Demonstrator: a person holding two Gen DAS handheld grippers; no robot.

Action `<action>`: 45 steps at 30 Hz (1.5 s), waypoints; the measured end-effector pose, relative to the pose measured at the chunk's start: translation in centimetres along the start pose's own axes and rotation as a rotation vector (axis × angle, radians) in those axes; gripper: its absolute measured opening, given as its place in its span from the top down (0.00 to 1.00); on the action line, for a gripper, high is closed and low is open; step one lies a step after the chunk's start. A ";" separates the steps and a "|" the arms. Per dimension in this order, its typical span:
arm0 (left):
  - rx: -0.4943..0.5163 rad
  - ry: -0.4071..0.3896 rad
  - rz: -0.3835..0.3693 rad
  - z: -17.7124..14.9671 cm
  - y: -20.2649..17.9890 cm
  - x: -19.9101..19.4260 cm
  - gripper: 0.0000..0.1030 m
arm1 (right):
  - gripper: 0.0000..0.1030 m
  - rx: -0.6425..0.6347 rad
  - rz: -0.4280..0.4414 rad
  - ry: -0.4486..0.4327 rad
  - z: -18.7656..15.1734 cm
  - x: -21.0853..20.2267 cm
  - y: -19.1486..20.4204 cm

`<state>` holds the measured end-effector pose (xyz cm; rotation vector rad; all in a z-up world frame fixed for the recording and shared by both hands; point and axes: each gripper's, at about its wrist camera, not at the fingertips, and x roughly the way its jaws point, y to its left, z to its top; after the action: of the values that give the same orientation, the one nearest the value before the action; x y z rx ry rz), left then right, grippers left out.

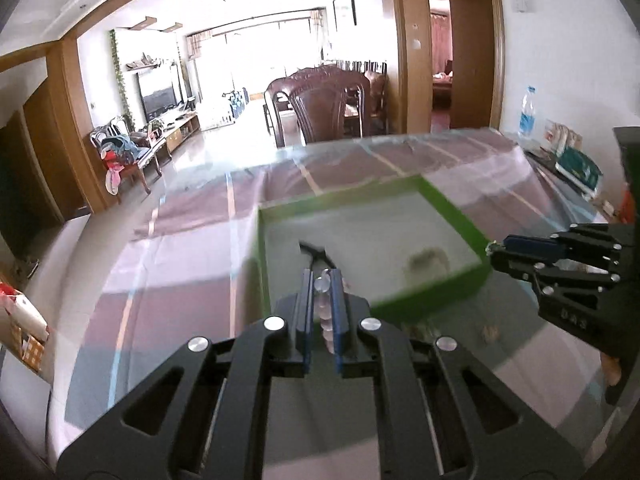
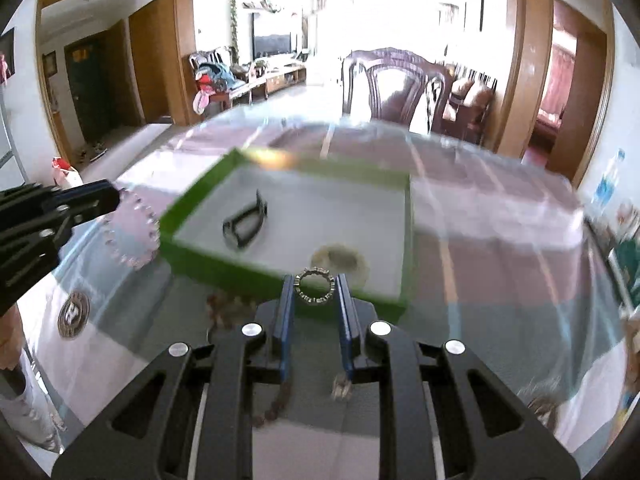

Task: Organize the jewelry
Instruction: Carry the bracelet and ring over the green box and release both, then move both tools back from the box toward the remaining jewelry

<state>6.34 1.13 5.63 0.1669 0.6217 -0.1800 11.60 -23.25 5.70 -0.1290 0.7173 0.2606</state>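
- The left gripper (image 1: 323, 276), black with blue finger pads, has its jaws clamped on a pale pink bracelet of translucent beads (image 1: 325, 312); in the right wrist view the bracelet (image 2: 132, 232) hangs as a loop from the fingertips, just beside the left wall of the box.
- The right gripper (image 2: 314, 286), of the same build, has its jaws closed on a small silver ring with a studded band (image 2: 314, 285), held between the two pads above the near wall of the box.
- A shallow green cardboard box with a white floor (image 2: 406, 240) sits on a table under a pink-and-grey checked cloth with a clear cover (image 2: 480, 208).
- Inside the box lie a black band-shaped piece (image 2: 244, 224) at the left and a round pale-rimmed item (image 2: 340, 260) near the front; blur hides its detail.
- A brown beaded string (image 2: 276, 404) and a round silver disc (image 2: 73, 314) lie on the table in front of the box.
- Dark wooden chairs (image 2: 396, 88) stand beyond the table's far edge.
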 end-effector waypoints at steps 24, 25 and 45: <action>-0.127 0.214 0.070 -0.3 3.0 8.5 0.61 | 0.50 0.059 -0.030 0.140 -0.2 5.1 -1.3; -0.102 0.228 0.073 -1.2 2.2 7.8 0.60 | 0.50 0.044 -0.061 0.157 -1.3 4.3 -1.7; 0.129 0.393 0.104 -10.0 -4.9 9.9 0.39 | 0.42 0.101 -0.004 0.284 -8.4 5.8 -3.8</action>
<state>7.56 -2.66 -8.64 0.3634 0.9913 -0.0864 11.49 -27.49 -4.33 -0.0718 1.0107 0.2031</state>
